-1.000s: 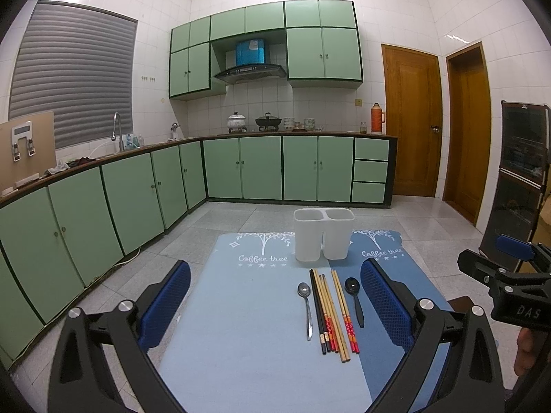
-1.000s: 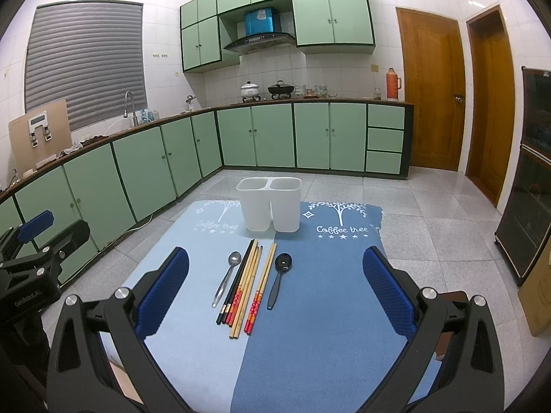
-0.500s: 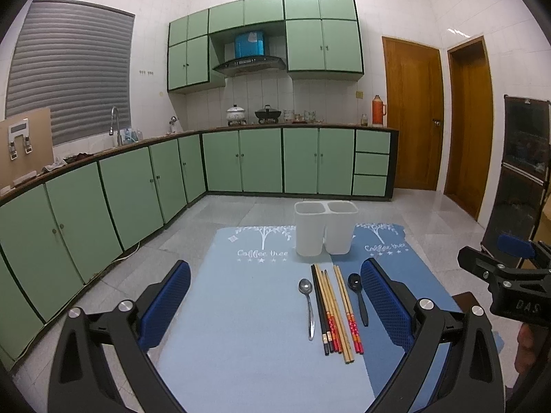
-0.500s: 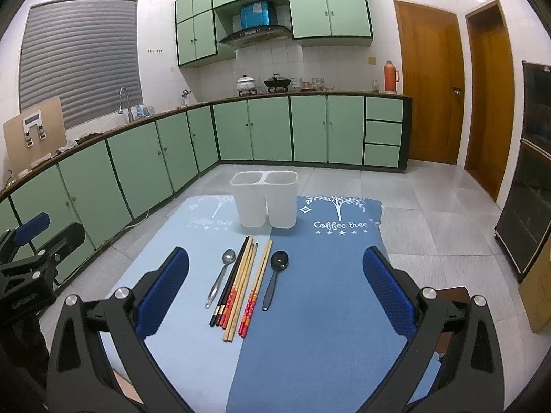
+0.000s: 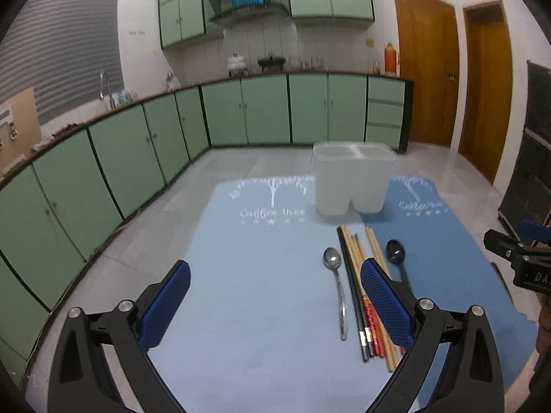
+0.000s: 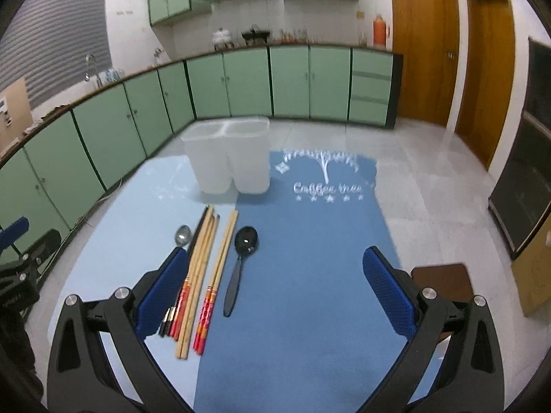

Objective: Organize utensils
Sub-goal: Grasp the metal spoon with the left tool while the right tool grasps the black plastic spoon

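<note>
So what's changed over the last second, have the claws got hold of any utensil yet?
No grab yet. Both claws have dropped lower and moved in toward the utensils: the left claw and right claw are both open and empty. The silver spoon, chopsticks, black spoon and white two-compartment holder lie as they did on the blue mat.

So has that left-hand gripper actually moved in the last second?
Yes. The left gripper has come forward and down toward the mat: the white two-cup holder and the silver spoon now look larger and nearer between its open fingers.
</note>
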{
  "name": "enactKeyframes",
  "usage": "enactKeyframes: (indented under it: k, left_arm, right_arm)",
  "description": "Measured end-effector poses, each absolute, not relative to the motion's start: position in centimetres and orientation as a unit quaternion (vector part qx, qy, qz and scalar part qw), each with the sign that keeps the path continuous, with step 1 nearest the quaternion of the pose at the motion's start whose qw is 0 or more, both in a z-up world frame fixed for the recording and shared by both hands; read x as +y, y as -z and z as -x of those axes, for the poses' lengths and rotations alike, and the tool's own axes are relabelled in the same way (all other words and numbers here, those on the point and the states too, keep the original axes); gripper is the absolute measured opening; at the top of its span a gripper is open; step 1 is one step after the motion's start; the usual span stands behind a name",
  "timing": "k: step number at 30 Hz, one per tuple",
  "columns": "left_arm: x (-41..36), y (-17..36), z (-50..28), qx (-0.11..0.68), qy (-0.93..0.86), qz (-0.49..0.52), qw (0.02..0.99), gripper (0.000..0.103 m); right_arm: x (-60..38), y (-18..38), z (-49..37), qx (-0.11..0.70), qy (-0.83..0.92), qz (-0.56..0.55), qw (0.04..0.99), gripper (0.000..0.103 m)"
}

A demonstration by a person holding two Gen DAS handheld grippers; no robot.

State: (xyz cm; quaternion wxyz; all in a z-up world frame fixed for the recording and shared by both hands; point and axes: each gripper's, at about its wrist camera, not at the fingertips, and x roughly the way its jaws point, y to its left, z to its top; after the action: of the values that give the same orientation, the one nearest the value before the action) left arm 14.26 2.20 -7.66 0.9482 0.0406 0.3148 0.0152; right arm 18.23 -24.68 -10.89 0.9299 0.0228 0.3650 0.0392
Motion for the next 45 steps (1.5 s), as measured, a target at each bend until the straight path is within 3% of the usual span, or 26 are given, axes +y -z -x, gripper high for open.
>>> enactKeyframes:
  k: [9, 16, 36, 45]
  left_arm:
    - [0.7, 15.4, -22.4, 0.413, 0.006, -0.040, 0.910, 0.095]
    - [-0.7, 18.1, -26.4, 0.439, 0.018, -0.047, 0.897, 0.094]
    - [-0.1, 21.3, -29.5, 0.474, 0.026, -0.056, 0.878, 0.094]
    - [-1.1, 21.3, -32.1, 0.485, 0.031, -0.056, 0.872, 0.094]
  right_arm:
    - [-23.6, 15.6, -24.9, 0.416, -0.033, -0.012, 0.909, 0.097]
    - [-22.6, 18.5, -28.6, 0.459, -0.050, -0.014, 0.887, 0.082]
    - [-20.6, 21.6, -31.2, 0.491, -0.051, -0.008, 0.870, 0.082]
    - [-20.1, 22.5, -32.6, 0.510, -0.028, -0.012, 0.860, 0.072]
